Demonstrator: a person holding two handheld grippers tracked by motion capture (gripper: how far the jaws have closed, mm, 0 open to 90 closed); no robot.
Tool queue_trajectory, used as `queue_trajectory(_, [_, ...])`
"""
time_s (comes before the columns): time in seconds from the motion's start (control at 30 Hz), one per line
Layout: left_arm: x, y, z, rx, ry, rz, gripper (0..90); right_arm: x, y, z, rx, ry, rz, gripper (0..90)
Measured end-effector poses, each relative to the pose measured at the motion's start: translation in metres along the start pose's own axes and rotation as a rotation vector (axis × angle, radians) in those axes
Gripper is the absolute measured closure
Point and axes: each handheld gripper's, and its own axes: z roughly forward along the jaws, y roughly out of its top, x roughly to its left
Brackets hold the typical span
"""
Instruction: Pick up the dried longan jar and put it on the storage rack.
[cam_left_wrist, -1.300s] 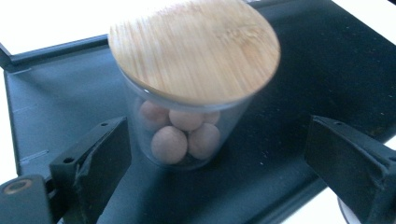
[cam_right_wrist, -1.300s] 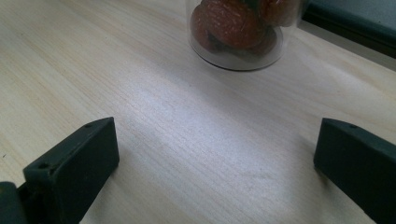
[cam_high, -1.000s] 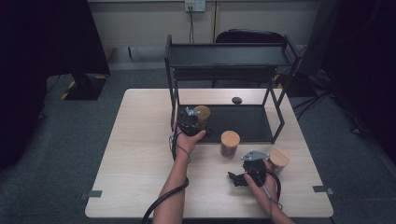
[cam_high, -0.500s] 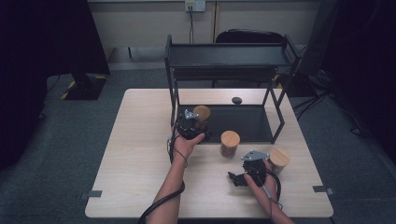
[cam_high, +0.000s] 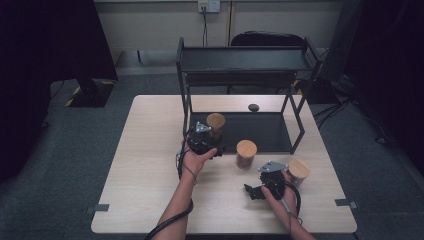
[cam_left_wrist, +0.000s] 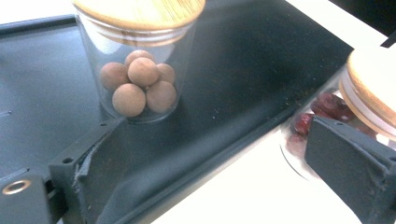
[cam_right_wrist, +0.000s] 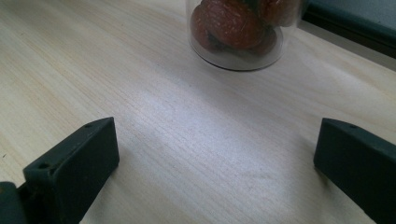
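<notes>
The left hand-held gripper sits left of centre in the high view, at the front edge of the black metal rack's lower tray. Its jaws stand apart with nothing pressed between them. In the left gripper view a clear glass jar of round brown balls with a wooden lid stands upright on the dark tray at the upper left of the frame, just beyond the jaws and free of them (the same jar shows in the high view just above the gripper). A second clear glass jar with a wooden lid holding dark red dried fruit stands on the light wooden table at the centre of the high view, just in front of the tray.

The right hand-held gripper is at the lower right of the high view, jaws wide apart over bare wood, holding nothing. A third wooden-lidded jar stands just right of it.
</notes>
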Motion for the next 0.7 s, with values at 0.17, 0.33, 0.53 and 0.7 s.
queue_trajectory(0.17, [-0.002, -0.006, -0.005, -0.001, -0.02, 0.015, 6.5, 0.0, 0.0, 0.0, 0.0, 0.0, 0.0, 0.0])
queue_trajectory(0.33, [-0.003, -0.013, -0.012, -0.015, -0.037, 0.013, 6.5, 0.0, 0.0, 0.0, 0.0, 0.0, -0.001, 0.0])
queue_trajectory(0.53, [-0.002, -0.023, -0.018, -0.011, -0.042, 0.018, 6.4, 0.0, 0.0, 0.0, 0.0, 0.0, 0.0, 0.0])
queue_trajectory(0.7, [-0.004, -0.028, -0.023, -0.018, -0.047, 0.02, 6.4, 0.0, 0.0, 0.0, 0.0, 0.0, 0.0, 0.0])
